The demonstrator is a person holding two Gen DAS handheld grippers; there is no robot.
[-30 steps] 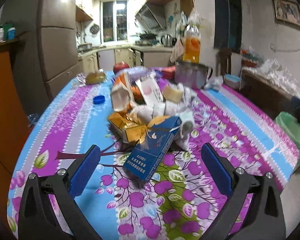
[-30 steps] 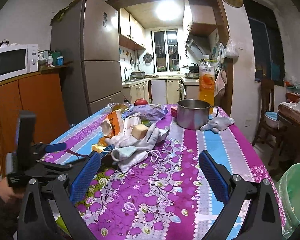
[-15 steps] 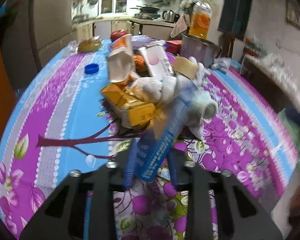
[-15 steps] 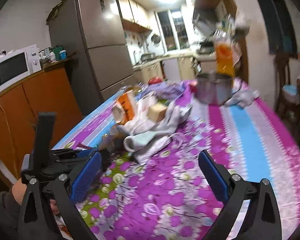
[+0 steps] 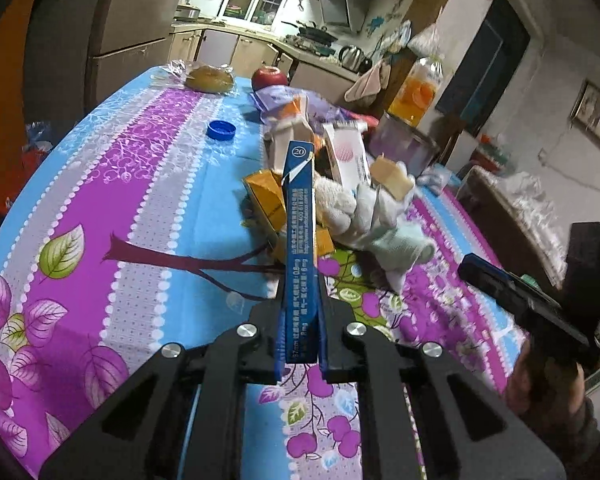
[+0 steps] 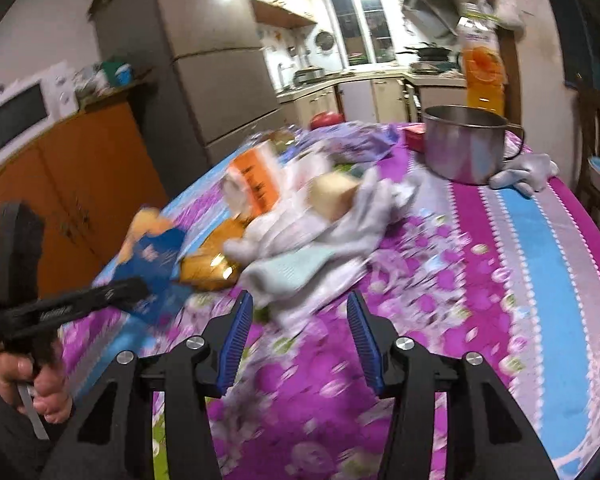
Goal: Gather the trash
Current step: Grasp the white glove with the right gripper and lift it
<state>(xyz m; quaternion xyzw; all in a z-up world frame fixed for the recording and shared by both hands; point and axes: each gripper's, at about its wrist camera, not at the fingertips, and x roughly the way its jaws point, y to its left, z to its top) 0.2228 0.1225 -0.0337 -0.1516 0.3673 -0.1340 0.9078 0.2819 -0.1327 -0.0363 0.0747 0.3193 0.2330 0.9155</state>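
- The left gripper (image 5: 300, 336) is angled down over the table (image 5: 100, 208); a flattened blue carton (image 5: 299, 248) is clamped edge-up between its jaws, above the trash pile (image 5: 340, 200).
- The right gripper (image 6: 300, 332) is tilted down toward a pale sock (image 6: 288, 272); its jaws have just been closing, half apart, with nothing gripped.

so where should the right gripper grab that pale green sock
Take the pale green sock by its rolled cuff end, the part nearest the right gripper, coming in low from the near table edge. That end bulges clear of the white cloth and sits just ahead of the half-open jaws, which have just been closing with nothing between them. The left gripper is shut on the blue box.
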